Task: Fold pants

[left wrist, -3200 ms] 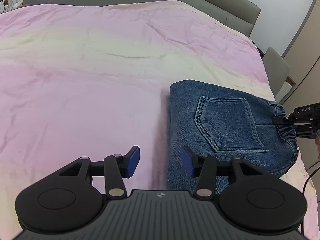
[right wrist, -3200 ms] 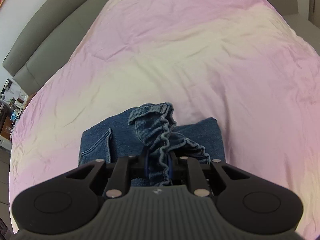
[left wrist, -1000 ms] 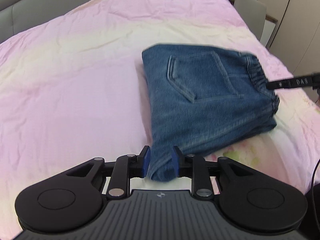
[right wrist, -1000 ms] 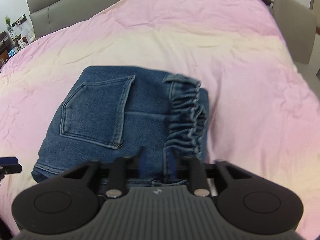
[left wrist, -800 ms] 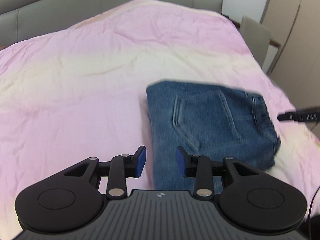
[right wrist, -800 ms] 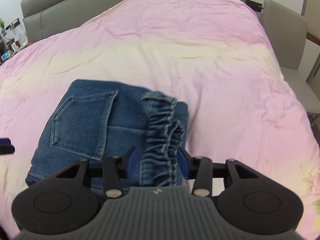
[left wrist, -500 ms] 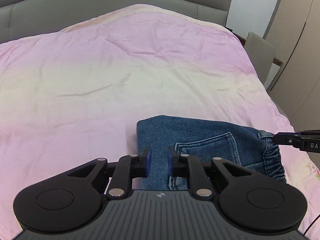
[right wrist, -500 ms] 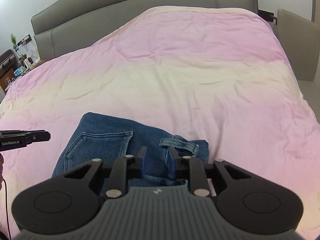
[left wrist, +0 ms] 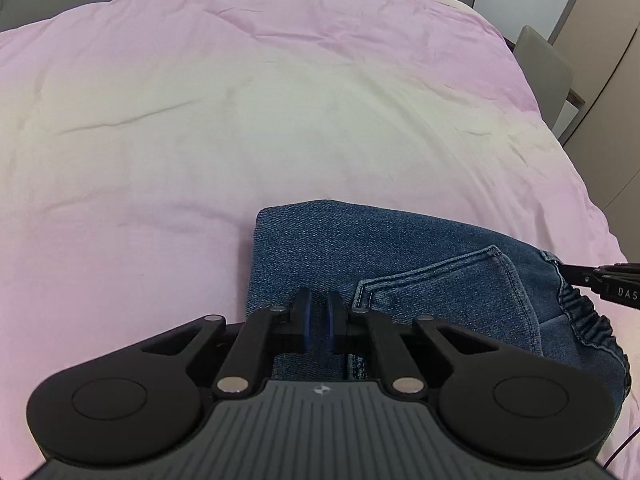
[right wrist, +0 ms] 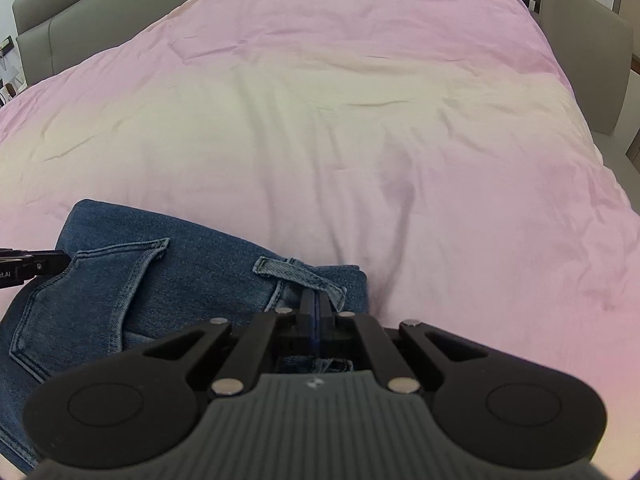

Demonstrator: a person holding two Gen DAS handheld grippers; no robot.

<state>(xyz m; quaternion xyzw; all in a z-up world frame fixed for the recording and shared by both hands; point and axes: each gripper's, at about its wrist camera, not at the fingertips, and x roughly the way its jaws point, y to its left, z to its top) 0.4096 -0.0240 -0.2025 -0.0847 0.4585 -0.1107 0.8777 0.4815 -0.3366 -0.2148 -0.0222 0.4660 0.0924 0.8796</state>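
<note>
Folded blue jeans (left wrist: 400,248) lie on the bed, back pocket (left wrist: 448,292) facing up and the elastic waistband (left wrist: 588,320) at the right. My left gripper (left wrist: 318,316) hovers low over the left fold, its jaws closing to a thin slit with no cloth pinched. In the right wrist view the jeans (right wrist: 192,264) sit at lower left. My right gripper (right wrist: 316,308) is shut pad to pad just behind a belt loop (right wrist: 300,274), holding nothing. Each gripper's tip shows in the other view: right gripper (left wrist: 568,270), left gripper (right wrist: 60,260).
A pink and cream duvet (left wrist: 240,120) covers the bed beyond the jeans. A grey padded headboard (right wrist: 80,20) runs along the far side. A grey chair (left wrist: 544,68) and beige cupboard doors (left wrist: 616,80) stand past the bed's right edge.
The left gripper let go of the jeans' near corner, the right of the waistband. Both hands sank closer to the jeans and their jaws closed. The jeans now lie flat.
</note>
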